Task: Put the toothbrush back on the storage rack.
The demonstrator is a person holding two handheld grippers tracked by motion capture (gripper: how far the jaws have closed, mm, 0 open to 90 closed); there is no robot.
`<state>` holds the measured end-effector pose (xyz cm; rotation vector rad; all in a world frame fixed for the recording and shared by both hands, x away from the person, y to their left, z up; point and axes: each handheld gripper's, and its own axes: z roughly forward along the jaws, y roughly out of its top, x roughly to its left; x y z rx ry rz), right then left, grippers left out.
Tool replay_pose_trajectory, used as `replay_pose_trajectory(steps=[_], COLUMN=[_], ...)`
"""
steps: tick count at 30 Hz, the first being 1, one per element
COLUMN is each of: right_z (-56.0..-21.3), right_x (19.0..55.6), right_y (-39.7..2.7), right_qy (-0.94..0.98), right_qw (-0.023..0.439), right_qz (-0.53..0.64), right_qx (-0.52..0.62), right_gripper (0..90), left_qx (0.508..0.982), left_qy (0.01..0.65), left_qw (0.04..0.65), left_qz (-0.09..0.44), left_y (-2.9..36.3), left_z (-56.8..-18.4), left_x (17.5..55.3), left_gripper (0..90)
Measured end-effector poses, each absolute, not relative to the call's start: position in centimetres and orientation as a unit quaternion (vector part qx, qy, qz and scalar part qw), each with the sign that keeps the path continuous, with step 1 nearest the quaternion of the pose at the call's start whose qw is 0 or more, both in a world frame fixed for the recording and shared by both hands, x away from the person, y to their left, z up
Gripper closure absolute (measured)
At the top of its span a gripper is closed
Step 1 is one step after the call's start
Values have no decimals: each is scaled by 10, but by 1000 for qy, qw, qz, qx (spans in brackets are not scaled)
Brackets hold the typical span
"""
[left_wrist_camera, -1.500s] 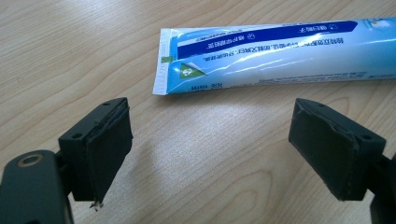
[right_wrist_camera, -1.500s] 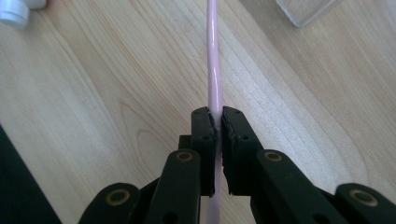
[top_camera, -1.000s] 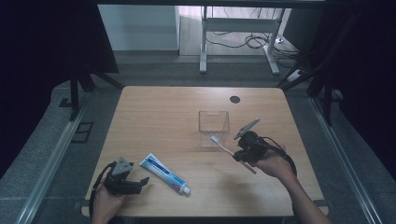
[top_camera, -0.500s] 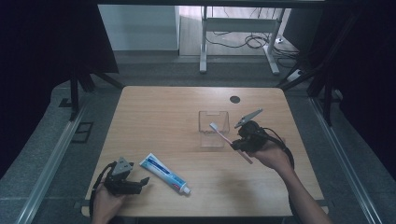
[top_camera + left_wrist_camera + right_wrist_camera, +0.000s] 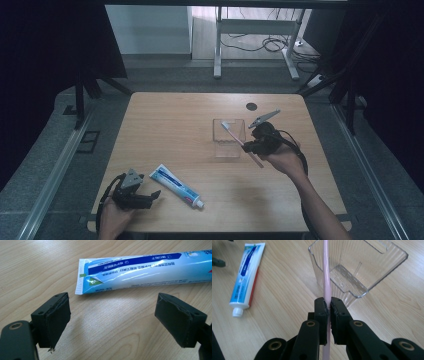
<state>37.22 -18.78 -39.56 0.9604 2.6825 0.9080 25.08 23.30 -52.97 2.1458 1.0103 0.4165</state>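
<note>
Clear plastic box (image 5: pixel 227 138) sits on wooden table (image 5: pixel 165 125), right of centre, open top, nothing lying inside it. Brush end of pink toothbrush (image 5: pixel 240 141) hangs over the box opening, white bristle head (image 5: pixel 226 125) near the far-left corner; can't tell if the head touches the wall. In the right gripper view the handle (image 5: pixel 326 270) runs up past the box (image 5: pixel 372 270) near wall, angled over the rim.

Right gripper (image 5: pixel 256 146): jaws clenched on the toothbrush handle, pads tight both sides, handle tail sticks out behind twd the hand. Gripper is just right of the box, raised off the table.

Left gripper (image 5: pixel 150 196): jaws released, wide apart, nothing between them. Rests at near-left table edge, pads (image 5: pixel 56 317) just short of the crimped end of the toothpaste tube (image 5: pixel 140 271), not touching. Bare wood between jaws.

Toothpaste tube (image 5: pixel 177 185) lies flat, diagonal, white cap (image 5: pixel 199 203) twd near edge, crimp end twd left gripper. Well apart from box.

Labels: tube is blue/white w/ red stripe on one side (image 5: pixel 245 277). Small white print on the blue band, looks like Chinese chars, too small/glary to read. No brand legible. Box unmarked.
</note>
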Motion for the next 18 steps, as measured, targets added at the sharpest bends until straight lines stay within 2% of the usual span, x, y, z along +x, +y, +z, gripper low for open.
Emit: replay_pose_trajectory(steps=[18], right_z=[-394], right_x=[394], right_y=[-170], right_qy=[876], right_qw=[93], right_qz=[341], right_qx=[328], right_gripper=[839], left_qx=[834], left_qy=[390], left_qw=[355], left_qz=[163], left_y=[231], left_z=[-530], left_x=[250], left_gripper=[134])
